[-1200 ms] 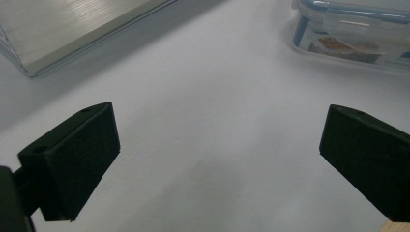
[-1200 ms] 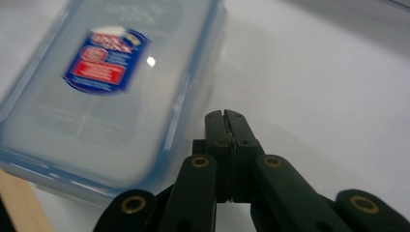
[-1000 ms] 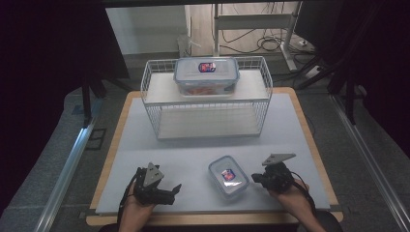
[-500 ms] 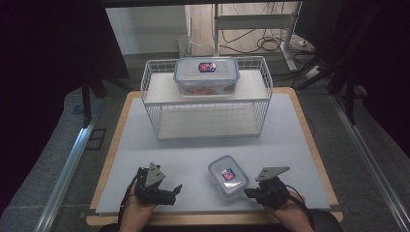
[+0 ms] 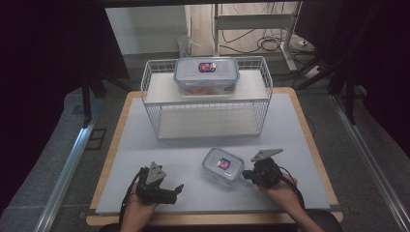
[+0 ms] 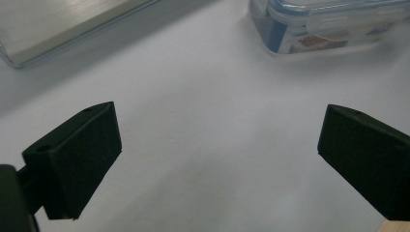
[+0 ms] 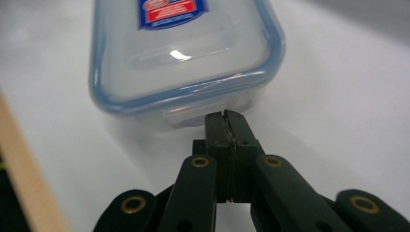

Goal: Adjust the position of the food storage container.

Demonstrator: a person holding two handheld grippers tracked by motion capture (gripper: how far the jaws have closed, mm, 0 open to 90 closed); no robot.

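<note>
Small container (image 5: 223,166), a clear lidded box with a blue rim and a red and blue label, lies flat on the white mat (image 5: 203,198), its long axis running slantwise from the near right to the far left in the high view. Its short end with the latch flap faces the right gripper (image 5: 245,175), whose fingers are pressed together with nothing between them; in the right gripper view (image 7: 226,116) their tips sit right at that flap, touching it or just short of it, I cannot tell which. From those tips the box stretches straight away, label at its far end.

The left gripper (image 5: 177,189) rests well apart from the box, its fingers (image 6: 77,159) spread wide and empty over bare mat; the box lies beyond them, ahead and towards the right finger.

Beyond both sets of fingers stands a white wire rack (image 5: 208,104) with a larger container (image 5: 206,76) on its top shelf. Bare mat lies between the small box and the rack, and more between the two grippers. The mat's near edge and the wooden table edge (image 5: 212,218) run close behind the hands.
</note>
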